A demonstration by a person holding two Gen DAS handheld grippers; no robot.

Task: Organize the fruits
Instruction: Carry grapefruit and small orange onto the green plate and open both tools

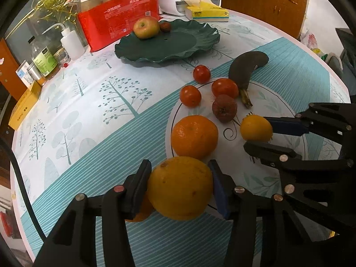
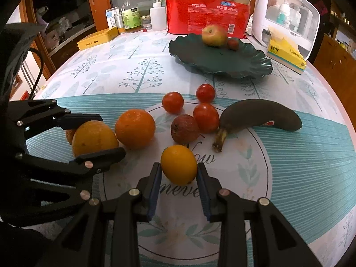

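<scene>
My left gripper [image 1: 179, 187] is shut on a large yellow-orange citrus [image 1: 180, 188], also seen in the right wrist view [image 2: 94, 138]. My right gripper [image 2: 179, 174] is shut on a small yellow orange [image 2: 179, 164], which lies on the round white mat [image 2: 244, 178]; both show in the left wrist view [image 1: 255, 128]. An orange [image 2: 135, 128], three tomatoes [image 2: 205, 117], a wrinkled red fruit [image 2: 185, 129] and a dark banana [image 2: 260, 118] lie nearby. The green plate [image 2: 222, 64] at the back holds an apple [image 2: 214, 35] and a small red fruit [image 2: 233, 43].
A red pack of paper cups [image 2: 209, 15], a white appliance [image 2: 287, 15], a tissue box [image 2: 287, 55], bottles [image 2: 131, 15] and a yellow box [image 2: 98, 38] line the table's far edge. A small orange piece [image 2: 70, 135] lies behind the left gripper's fruit.
</scene>
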